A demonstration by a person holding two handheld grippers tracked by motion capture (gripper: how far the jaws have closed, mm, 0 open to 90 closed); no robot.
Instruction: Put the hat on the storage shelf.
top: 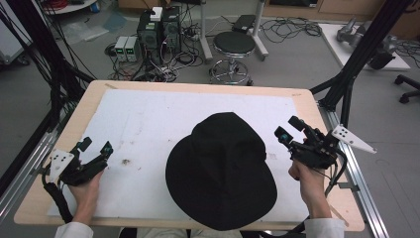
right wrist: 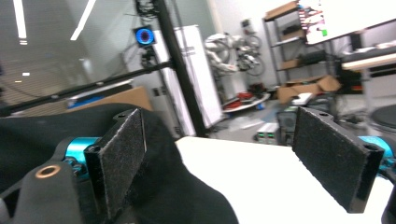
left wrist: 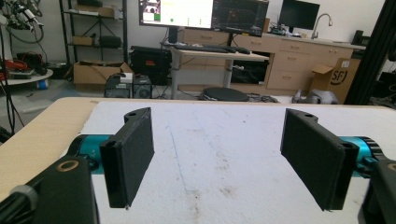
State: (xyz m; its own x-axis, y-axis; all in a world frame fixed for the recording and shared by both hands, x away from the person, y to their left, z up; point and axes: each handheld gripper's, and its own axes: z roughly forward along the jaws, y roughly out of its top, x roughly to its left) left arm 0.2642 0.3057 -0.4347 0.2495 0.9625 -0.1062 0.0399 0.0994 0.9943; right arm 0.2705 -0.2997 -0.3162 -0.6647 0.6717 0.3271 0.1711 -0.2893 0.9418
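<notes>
A black, soft-brimmed fabric bucket hat point(top: 220, 171) lies crown-up on the white, faintly stained foam sheet point(top: 148, 124) that covers the pale wooden table point(top: 79, 114), near the table's front edge and right of centre. The right gripper point(top: 289, 130) hangs just beside the hat's right brim, its jaws spread wide with nothing pressed between them — in the right gripper view the dark cloth point(right wrist: 154, 158) bulks behind the left-hand pad while the gap between the pads stays bare. The left gripper point(top: 94, 147) rests well apart from the hat at the sheet's left side, jaws likewise parted over bare foam point(left wrist: 219, 154). The hat looks light and limp: matte woven cloth, a rounded crown, a floppy brim lying flat on the sheet. It would likely sag or fold when lifted from one point, so the brim's edge seems the best place to pinch, ideally at two opposite sides. The felt-like black pads point(left wrist: 133, 154) should hold such cloth without slipping — little here seems fragile.
</notes>
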